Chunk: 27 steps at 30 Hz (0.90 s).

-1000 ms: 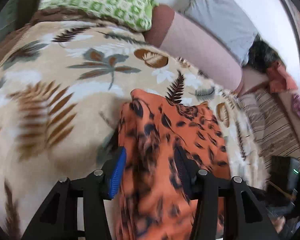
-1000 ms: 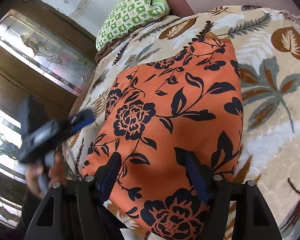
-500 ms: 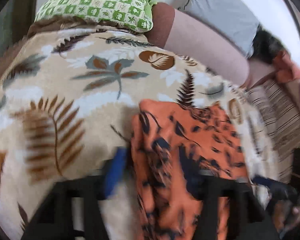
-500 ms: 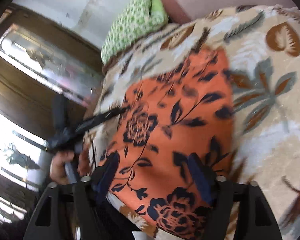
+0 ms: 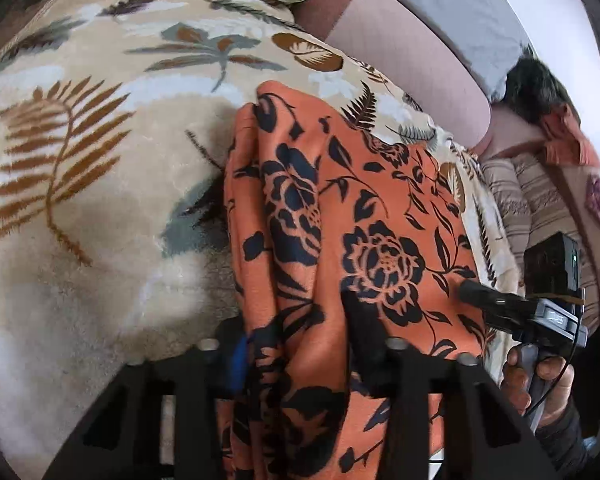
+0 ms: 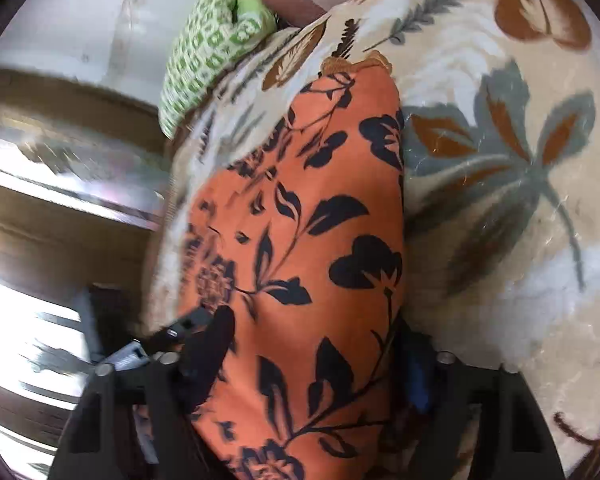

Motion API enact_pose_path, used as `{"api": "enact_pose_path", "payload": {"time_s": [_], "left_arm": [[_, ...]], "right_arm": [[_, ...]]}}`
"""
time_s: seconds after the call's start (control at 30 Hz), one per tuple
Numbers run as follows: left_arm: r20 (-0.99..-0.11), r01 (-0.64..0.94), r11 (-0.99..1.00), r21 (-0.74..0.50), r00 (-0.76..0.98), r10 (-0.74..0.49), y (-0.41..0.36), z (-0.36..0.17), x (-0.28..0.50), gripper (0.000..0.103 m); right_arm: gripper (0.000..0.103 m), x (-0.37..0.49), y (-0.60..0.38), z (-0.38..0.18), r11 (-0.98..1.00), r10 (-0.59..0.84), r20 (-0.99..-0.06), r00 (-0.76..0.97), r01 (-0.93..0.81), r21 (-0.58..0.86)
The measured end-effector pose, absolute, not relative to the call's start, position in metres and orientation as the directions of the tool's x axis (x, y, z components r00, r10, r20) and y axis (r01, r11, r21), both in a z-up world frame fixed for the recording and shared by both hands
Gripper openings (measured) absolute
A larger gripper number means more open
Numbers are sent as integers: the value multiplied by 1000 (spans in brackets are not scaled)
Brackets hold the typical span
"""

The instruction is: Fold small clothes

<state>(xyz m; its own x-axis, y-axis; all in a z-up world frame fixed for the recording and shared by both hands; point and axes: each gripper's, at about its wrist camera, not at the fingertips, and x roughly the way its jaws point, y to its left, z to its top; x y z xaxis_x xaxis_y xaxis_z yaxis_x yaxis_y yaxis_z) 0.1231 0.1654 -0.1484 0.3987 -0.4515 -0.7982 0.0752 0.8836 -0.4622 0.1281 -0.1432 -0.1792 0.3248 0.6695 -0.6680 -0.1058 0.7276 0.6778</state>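
Note:
An orange garment with black flowers (image 5: 340, 216) lies on a leaf-patterned blanket (image 5: 100, 160). My left gripper (image 5: 300, 344) is open, its fingers astride a raised, bunched fold at the garment's near edge. The garment also shows in the right wrist view (image 6: 320, 240). My right gripper (image 6: 312, 360) is open, with the cloth lying between its fingers at the near edge. The right gripper also shows in the left wrist view (image 5: 496, 304), held by a hand at the garment's right side.
A green checked pillow (image 6: 208, 52) and a pink bolster (image 5: 400, 52) lie at the far end of the bed. A person lies by a grey pillow (image 5: 452, 4) at the right. A wooden glass-fronted cabinet (image 6: 40, 168) stands left of the bed.
Both grippers have moved in over the garment's near edge. The cloth has bunched into raised folds and looks narrower than a second ago. The right gripper has come close beside the left.

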Motion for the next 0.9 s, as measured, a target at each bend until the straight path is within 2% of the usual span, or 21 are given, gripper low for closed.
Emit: {"api": "enact_pose_path", "payload": {"time_s": [0.03,0.1,0.23,0.5,0.67,0.9], "left_arm": [[-804,75,892,-446,404,-435,162,-147,123,34],[-814,66,907,-415,420,-403,156,-144,121,31],[-832,58,940,-336,450,-325,147,-133,116,27],[-769,126,945,-301,555,-319,113,-84,117,26],[-723,189,943,-273,607,-331,71,-55,139,26],[-739,224,940,-258,580,-341,6,-76,183,26]], "right_arm": [[48,129,-145,-182,738,658,-682,320,-94,668],[41,130,-151,-184,724,670,-670,319,-81,685],[36,121,-149,-163,756,644,-680,351,-156,636],[33,110,-173,-93,795,603,-647,467,-283,536],[33,126,-216,-55,814,573,-607,550,-301,496],[33,154,-275,-67,850,514,-629,583,-247,466]]}}
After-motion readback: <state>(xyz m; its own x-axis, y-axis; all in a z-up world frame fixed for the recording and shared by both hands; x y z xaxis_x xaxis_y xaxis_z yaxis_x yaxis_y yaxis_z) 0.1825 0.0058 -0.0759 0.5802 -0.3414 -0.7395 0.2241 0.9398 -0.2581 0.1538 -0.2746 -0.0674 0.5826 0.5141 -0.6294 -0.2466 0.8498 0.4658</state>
